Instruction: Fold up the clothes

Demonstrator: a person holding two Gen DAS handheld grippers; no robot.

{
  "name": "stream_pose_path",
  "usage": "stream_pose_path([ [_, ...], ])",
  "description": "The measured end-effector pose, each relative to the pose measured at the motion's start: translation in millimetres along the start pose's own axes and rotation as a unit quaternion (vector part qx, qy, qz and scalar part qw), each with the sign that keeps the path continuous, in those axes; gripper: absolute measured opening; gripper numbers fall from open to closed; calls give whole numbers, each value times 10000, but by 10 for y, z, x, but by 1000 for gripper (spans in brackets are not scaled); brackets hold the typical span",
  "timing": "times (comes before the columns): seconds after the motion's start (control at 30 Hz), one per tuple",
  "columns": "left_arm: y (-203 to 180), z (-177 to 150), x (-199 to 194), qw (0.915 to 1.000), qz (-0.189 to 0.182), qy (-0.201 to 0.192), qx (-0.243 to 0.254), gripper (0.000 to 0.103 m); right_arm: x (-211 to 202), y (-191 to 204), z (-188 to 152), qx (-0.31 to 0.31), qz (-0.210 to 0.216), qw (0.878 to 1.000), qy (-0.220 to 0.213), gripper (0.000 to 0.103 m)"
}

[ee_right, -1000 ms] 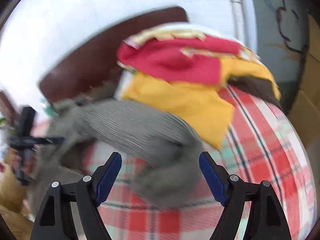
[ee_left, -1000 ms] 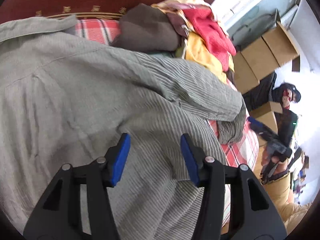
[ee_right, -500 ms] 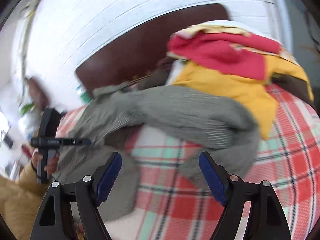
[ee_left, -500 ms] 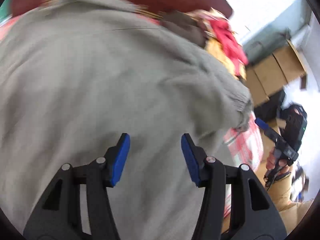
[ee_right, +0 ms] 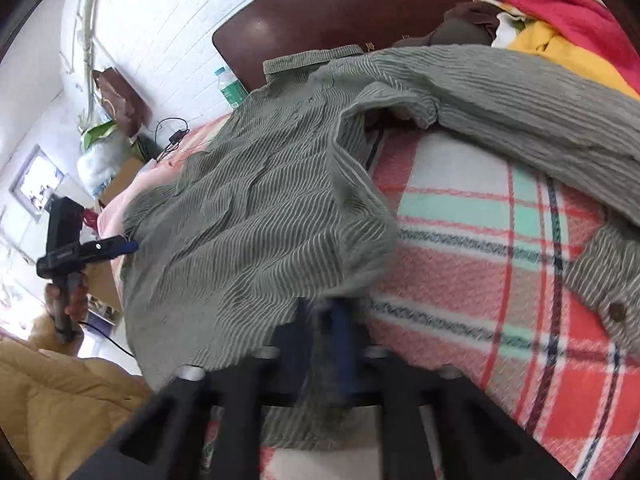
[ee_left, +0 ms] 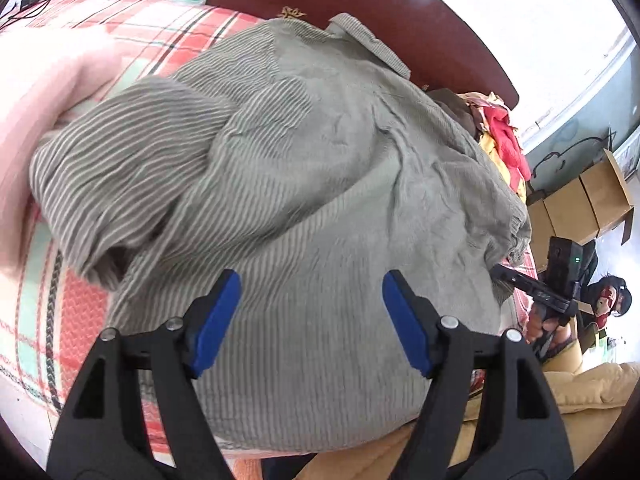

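Gripping now: the right gripper [ee_right: 320, 334] has its blue jaws drawn close together on the lower edge of the grey striped shirt [ee_right: 248, 216]; motion blur softens the pads, but cloth runs down between them.
Left jaws: the left gripper [ee_left: 311, 322] stands wide, nothing between its pads, hovering over the shirt's back panel [ee_left: 320, 200].
Where the shirt lies: spread over the plaid blanket [ee_right: 480, 264], collar [ee_right: 312, 60] toward the dark headboard [ee_right: 360, 4], one sleeve [ee_right: 520, 96] stretched out to the side, its buttoned cuff [ee_right: 608, 300] lying on the plaid.
Other sleeve: bunched in a loose roll [ee_left: 132, 168] at the far edge, just beside something pale pink [ee_left: 44, 92].
How it will handle: my judgement is light, limp, crinkled cotton; it drapes and wrinkles readily, holds no crease unaided, and drags on the knitted blanket rather than sliding.
Where to take hold: hem corners, shoulder seams or the cuff, where doubled fabric gives the pads something firm; a pinch mid-panel would only tent the cloth.
Fragile points: the cuff button could snag; otherwise nothing to break.
Stage: not settled; the shirt is neither flat nor folded.
Clothes pile: red, yellow and brown garments [ee_right: 560, 12] heaped by the headboard.
Containers: open cardboard boxes [ee_left: 588, 200] beyond the bed, contents hidden.
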State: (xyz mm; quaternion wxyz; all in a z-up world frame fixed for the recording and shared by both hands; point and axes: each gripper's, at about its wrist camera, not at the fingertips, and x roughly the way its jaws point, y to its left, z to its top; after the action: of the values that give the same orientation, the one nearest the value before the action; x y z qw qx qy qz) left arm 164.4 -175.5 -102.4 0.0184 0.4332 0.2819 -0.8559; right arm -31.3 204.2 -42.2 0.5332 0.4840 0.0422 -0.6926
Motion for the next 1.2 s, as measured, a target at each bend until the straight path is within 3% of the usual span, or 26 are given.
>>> stream_pose_path([
  [0.17,-105,31,-5,9995,-152,16,261,75,-320,279,-133,-42,794,9965,-258,5],
  [0.23,-194,82,13,9989,-246,24,408,75,-428,386,-178,-190,902,9953,-299,5],
  [0.27,-273,120,47,9982,-299,24,516,75,-454,376,-178,-175,705,9969,-303,8],
  [0.33,-443,198,117,9965,-394,13,736,75,-557,105,-131,418,247,9966,-662,48],
  [0.37,-543,244,176,9954,-458,30,842,75,-637,-78,-106,830,-10,9924,-909,54],
  [0.43,-761,343,318,9926,-601,88,1049,75,-847,-357,-76,1219,-856,9790,-1394,57],
  [0.5,-979,442,460,9892,-743,146,1255,75,-1054,-572,-45,1394,-1702,9581,-1836,59],
  [0.57,-1203,536,624,9855,-853,224,1452,75,-1234,-723,-9,1515,-2287,9362,-2196,74],
  [0.63,-1421,621,829,9820,-890,361,1624,75,-1297,-900,42,1545,-2766,9211,-2264,84],
  [0.7,-1614,715,1035,9792,-891,491,1756,75,-1229,-1124,119,1521,-3020,9190,-2028,84],
  [0.8,-1770,879,1251,9775,-885,582,1823,75,-1018,-1518,166,1750,-2774,9331,-1477,83],
  [0.87,-1862,990,1386,9766,-880,634,1856,75,-926,-1632,175,1755,-2452,9439,-1345,58],
  [0.9,-1908,1045,1454,9762,-877,660,1873,75,-900,-1652,183,1726,-2214,9505,-1329,23],
  [0.93,-1954,1100,1521,9757,-875,686,1889,75,-898,-1649,197,1695,-2035,9547,-1356,14],
  [1.07,-2119,1328,1762,9739,-868,755,1958,75,-1174,-1442,346,1444,-1426,9604,-1911,10],
  [1.2,-2209,1606,1798,9734,-911,576,2023,75,-1639,-962,717,737,-838,9623,-2481,9],
])
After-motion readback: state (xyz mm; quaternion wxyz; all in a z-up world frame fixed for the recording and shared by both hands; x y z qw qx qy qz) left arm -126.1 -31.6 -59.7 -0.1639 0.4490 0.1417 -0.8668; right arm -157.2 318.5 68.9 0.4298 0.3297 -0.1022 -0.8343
